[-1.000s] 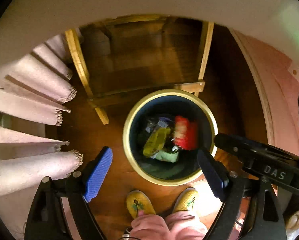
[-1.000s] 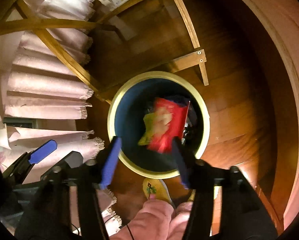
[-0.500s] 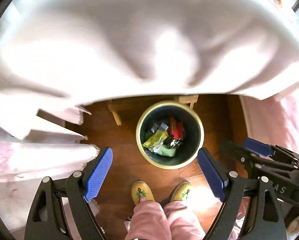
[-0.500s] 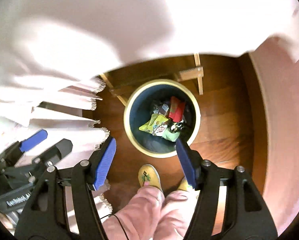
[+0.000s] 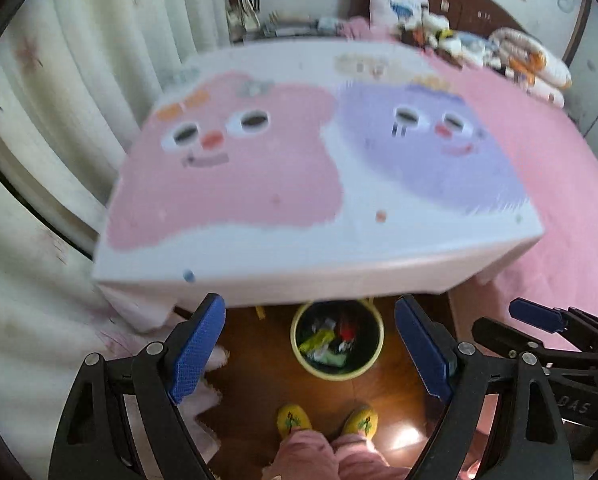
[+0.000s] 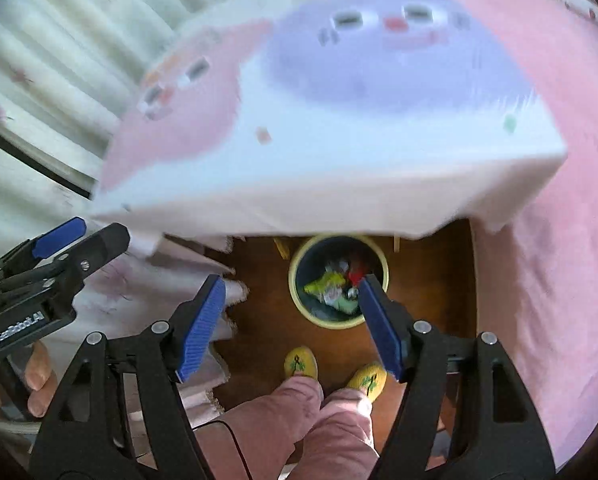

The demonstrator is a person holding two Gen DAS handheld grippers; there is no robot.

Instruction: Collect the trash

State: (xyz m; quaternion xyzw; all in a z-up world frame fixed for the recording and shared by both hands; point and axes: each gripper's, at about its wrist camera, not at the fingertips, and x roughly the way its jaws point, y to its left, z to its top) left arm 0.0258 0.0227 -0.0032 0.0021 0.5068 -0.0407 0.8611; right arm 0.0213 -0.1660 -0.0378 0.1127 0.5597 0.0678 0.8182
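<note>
Left wrist view
Left claw: our left claw [image 5: 307, 344] stood spread wide, blue pads well apart, nothing between them.
Bin's place: the trash bin [image 5: 336, 370] sat on the wooden floor [image 5: 255, 364], below and straight ahead of the claw, framed between the two pads and partly tucked under the near edge of the counter [image 5: 319, 280].
Bin's look: round, pale yellow rim, dark inside; it held a heap of wrappers [image 5: 327, 340], yellow-green, pale green and red. Being round, it had no long axis to line up with.
Counter top: we saw only the cartoon-face cloth there, blurred; no loose trash could be made out on it.
Other claw: the right claw [image 5: 539, 322] showed at the right edge of this view, beside the pink bed [image 5: 559, 184].

Right wrist view
Right claw: our right claw [image 6: 291, 316] was opening, and nothing lay between its pads.
Bin's place: the bin [image 6: 331, 322] lay below and ahead, its right rim hidden behind the right pad.
Nearer hand: neither hand looked clearly nearer the bin; both hung well above it.
Feet: the person's yellow slippers [image 6: 301, 362] stood just beside the bin's near side.
Judgement: the bin already held trash, so we judged the next piece had to be found elsewhere.
</note>
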